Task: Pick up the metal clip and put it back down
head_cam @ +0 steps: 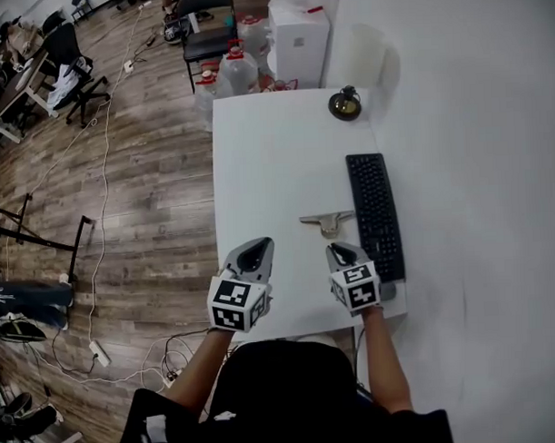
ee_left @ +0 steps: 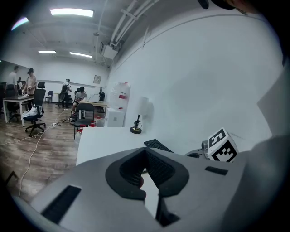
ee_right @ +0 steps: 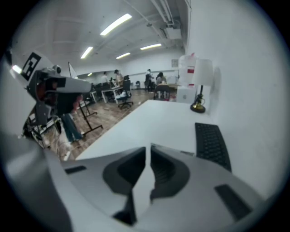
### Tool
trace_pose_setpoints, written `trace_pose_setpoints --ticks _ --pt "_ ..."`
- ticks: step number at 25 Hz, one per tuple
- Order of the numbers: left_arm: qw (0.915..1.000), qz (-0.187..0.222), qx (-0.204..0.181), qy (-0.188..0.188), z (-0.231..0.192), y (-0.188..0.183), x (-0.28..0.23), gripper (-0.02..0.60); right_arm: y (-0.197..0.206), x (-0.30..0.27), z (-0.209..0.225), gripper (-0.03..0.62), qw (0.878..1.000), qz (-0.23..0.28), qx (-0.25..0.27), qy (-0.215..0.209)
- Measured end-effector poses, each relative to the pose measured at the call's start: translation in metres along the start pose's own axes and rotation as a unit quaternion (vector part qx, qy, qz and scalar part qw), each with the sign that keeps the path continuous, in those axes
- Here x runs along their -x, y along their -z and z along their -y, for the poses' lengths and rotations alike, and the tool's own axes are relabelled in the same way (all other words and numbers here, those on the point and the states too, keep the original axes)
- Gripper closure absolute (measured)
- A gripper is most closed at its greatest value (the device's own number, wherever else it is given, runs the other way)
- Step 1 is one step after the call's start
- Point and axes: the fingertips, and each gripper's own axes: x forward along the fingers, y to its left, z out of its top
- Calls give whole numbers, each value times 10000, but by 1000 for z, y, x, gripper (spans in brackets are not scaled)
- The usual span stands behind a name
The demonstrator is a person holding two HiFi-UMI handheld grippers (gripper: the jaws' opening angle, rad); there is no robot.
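The metal clip lies flat on the white table, just left of the keyboard. Both grippers hover over the table's near edge, short of the clip. My right gripper is closest, a little nearer to me than the clip, and its jaws are shut with nothing between them. My left gripper is further left, over bare table, and its jaws also meet at the tips with nothing held. Neither gripper view shows the clip; the jaws hide that part of the table.
A black keyboard runs along the table's right side by the white wall. A small dark stand sits at the far right corner. Water bottles, a chair and a white cabinet stand beyond the far end. Wood floor lies to the left.
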Motion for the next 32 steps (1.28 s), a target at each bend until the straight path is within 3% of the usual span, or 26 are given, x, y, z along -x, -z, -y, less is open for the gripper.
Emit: trace_pose_setpoints --ticks 5,7,15,19,32 --pt "9997 -207 38 -84 -2 13 -16 560 21 -31 22 539 9990 -360 -251 52" --pt "9995 -292 47 -126 -4 19 -27 560 28 -47 32 462 9978 -525 -417 11" --pt "9982 -549 104 -226 -10 35 -40 560 38 -86 61 335 9936 -794 -719 363" --pt "9973 -656 132 -299 -16 42 -44 560 34 -103 73 316 9919 -730 -854 590" --pt "9957 -738 221 -507 -28 50 -53 560 59 -149 75 298 9843 -1019 -1248 718"
